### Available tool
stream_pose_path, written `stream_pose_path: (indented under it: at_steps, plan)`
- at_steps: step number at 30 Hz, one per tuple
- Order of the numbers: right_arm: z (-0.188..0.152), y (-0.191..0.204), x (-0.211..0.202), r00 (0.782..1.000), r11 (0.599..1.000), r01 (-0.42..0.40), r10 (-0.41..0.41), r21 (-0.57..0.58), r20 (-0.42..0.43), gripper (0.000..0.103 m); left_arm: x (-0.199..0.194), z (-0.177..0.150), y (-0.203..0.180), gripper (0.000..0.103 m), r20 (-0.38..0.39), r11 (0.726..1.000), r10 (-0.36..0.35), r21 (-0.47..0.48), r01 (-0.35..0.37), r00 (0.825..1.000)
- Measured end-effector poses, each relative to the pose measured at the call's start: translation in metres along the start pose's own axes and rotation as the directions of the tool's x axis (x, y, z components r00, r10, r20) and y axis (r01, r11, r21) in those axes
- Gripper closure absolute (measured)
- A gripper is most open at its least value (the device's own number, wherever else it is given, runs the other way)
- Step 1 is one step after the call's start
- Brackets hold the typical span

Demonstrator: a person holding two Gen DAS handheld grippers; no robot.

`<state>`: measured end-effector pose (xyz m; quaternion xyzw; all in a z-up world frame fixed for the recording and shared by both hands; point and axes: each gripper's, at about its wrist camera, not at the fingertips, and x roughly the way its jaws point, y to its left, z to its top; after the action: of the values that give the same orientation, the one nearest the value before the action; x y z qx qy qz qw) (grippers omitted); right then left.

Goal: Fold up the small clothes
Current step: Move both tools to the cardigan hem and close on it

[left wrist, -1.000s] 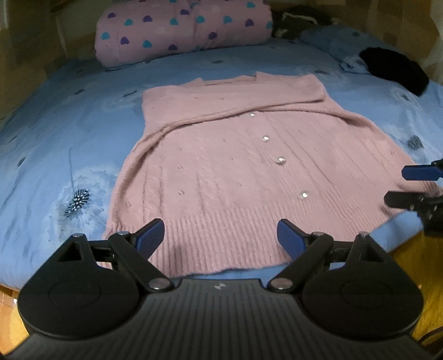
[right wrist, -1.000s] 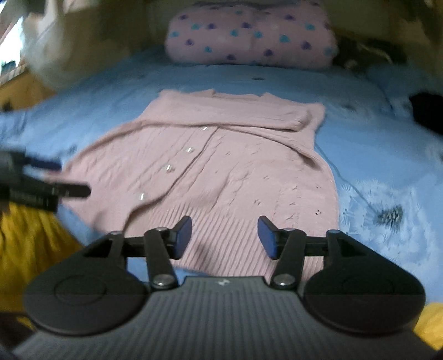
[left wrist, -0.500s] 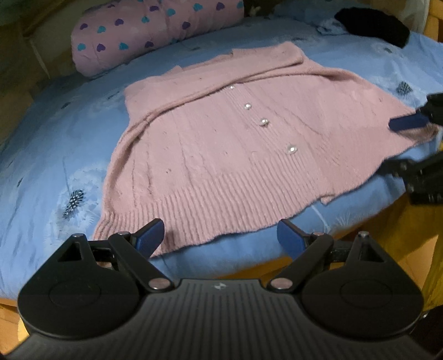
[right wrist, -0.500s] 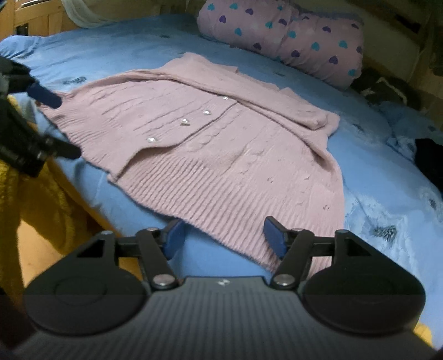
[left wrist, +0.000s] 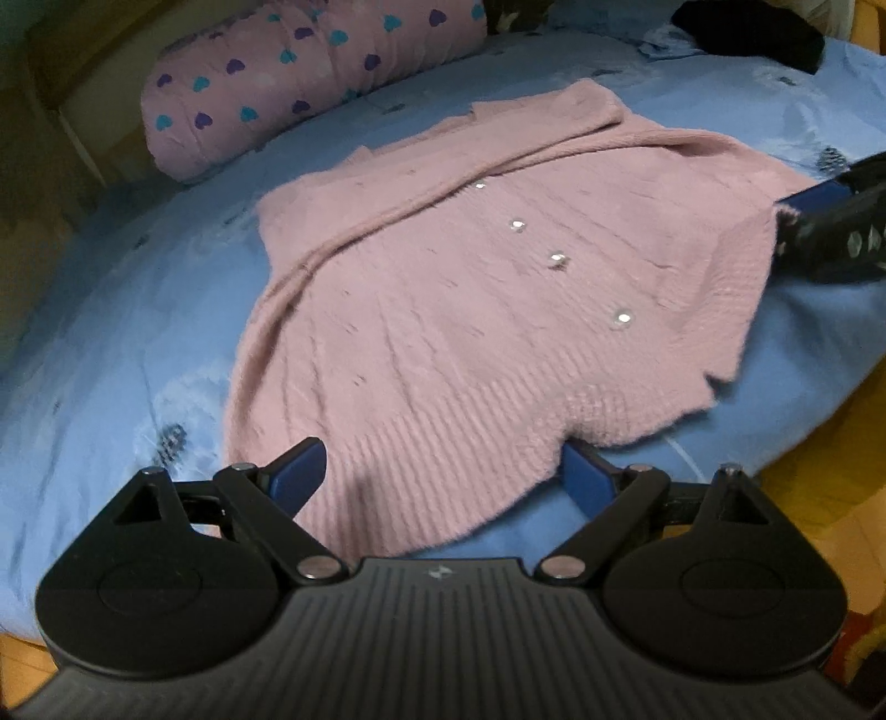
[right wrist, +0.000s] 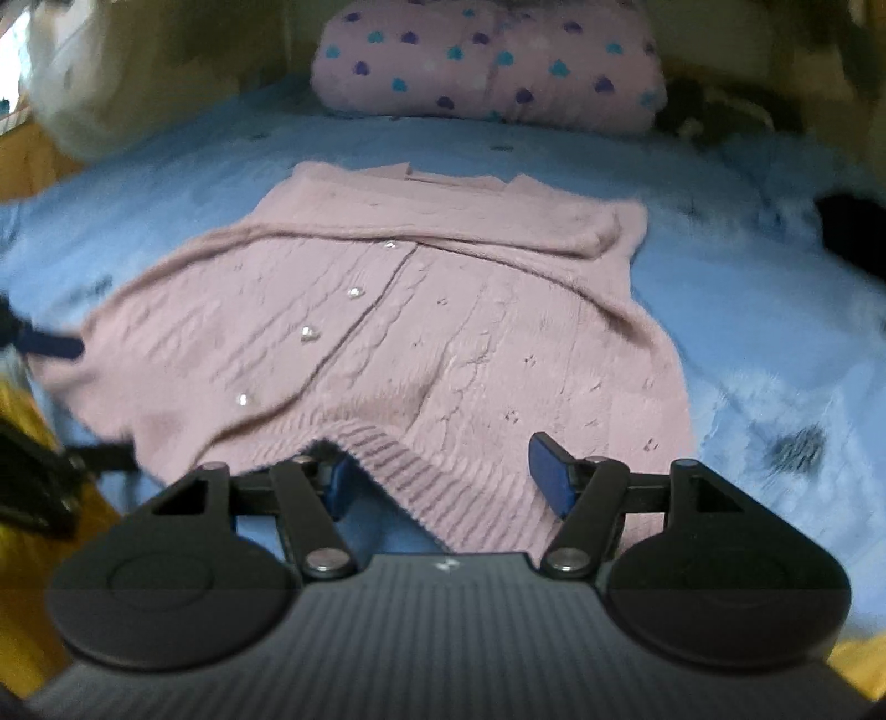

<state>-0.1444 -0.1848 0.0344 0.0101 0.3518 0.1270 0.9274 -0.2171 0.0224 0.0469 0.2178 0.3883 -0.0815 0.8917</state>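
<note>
Cardigan [left wrist: 470,310] hem partly hidden behind both wide-open hand-held grippers, left [left wrist: 443,479], right [right wrist: 440,479], nothing gripped

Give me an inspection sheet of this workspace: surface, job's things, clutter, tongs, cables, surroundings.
Surface: blue bedsheet with dandelion print.
Job's things: pink cardigan lying front up, sleeves folded across the chest, ribbed hem lifted and rumpled at both near corners.
Clutter: black garment at the far corner.
Tongs: left tongs open, hem between the fingers; right tongs open, hem corner between them.
Cables: nothing seen.
Surroundings: heart-print pink roll at the head of the bed; yellow cloth beside the bed.
</note>
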Motion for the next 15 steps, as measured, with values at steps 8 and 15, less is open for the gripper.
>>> stream_pose_path:
  at_steps: [8,15]
  plan:
    - [0.007,-0.013,0.007,0.998,0.991,-0.051,0.057,0.123,-0.041,0.038,0.008,0.001,-0.011,0.010,0.031,0.976,0.044,0.211,-0.050,0.999]
    - [-0.018,0.004,-0.003,0.999,0.993,0.019,-0.023,-0.119,-0.035,0.038,0.022,0.000,-0.008,0.008,0.081,0.973,0.039,0.225,-0.057,0.996]
